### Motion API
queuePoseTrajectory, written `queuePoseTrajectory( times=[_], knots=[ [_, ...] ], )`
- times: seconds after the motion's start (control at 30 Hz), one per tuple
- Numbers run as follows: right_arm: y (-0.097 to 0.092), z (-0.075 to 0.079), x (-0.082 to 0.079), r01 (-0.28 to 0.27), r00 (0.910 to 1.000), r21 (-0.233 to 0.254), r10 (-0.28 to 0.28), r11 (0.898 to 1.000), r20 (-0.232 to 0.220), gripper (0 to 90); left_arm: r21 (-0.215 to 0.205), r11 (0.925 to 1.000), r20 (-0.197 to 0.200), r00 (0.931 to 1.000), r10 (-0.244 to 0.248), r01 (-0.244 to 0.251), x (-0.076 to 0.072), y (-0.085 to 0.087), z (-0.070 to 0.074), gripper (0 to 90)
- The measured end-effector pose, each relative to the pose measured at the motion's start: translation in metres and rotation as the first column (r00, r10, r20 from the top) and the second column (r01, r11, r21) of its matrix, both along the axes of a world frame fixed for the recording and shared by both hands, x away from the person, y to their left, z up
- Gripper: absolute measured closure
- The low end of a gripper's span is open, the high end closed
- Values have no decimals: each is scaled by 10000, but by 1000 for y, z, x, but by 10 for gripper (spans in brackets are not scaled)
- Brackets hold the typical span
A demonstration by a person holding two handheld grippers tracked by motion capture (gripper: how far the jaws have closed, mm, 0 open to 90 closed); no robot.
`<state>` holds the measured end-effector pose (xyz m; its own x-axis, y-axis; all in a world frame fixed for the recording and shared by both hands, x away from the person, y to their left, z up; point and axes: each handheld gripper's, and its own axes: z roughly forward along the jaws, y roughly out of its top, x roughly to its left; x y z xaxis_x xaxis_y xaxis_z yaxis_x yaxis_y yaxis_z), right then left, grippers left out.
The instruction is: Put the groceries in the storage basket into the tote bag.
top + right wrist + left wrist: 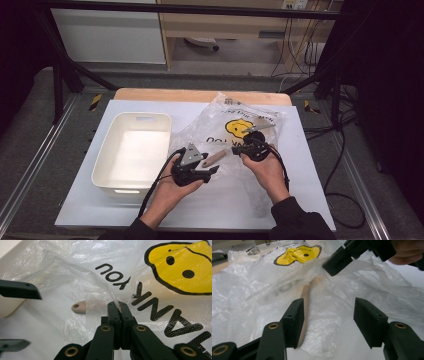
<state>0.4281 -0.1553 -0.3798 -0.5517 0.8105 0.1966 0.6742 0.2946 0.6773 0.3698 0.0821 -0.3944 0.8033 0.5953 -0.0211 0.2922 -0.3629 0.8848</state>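
Observation:
A clear plastic bag (235,115) printed with a yellow smiley lies crumpled on the white table cover. A beige utensil handle (214,159) with a hole in its end pokes out of the bag's mouth. My right gripper (245,147) is shut on a fold of the bag film (75,265), and its jaws (120,306) stand pressed together, lifting the edge. My left gripper (214,170) is open just in front of the bag's mouth. In the left gripper view the handle (306,298) runs along the inside of its left jaw, and the left gripper (328,310) grips nothing. The handle's tip (79,307) lies left of the right gripper.
A white rectangular bin (107,150) stands at the table's left, close to my left hand; its wall (6,307) shows in the right gripper view. The white cover (100,210) spreads toward the front edge. Black frame bars and cables flank the table.

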Motion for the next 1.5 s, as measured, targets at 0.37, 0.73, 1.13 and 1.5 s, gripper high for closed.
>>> queuePoseTrajectory(
  times=[0.37, 0.73, 1.13, 1.5],
  knots=[
    [-4, -12, -12, -103, 9998, -55, 102, 9999, -173, 900, -884, 9918, 300, 9950, 948, -919, -4, 24, 23, 352],
    [-6, -26, -22, -277, 9991, -162, 271, 9995, -333, 900, -946, 9764, 387, 9793, 1984, -1941, 2, 39, 30, 340],
    [-11, -43, -32, -490, 9969, -350, 467, 9982, -627, 900, -684, 9724, 241, 9740, 2252, -2232, 1, 39, 29, 325],
    [-10, -52, -43, -865, 9961, -306, 859, 9958, -219, 774, -419, 9720, 354, 9719, 2327, -2312, -7, 42, 26, 315]
  ],
)
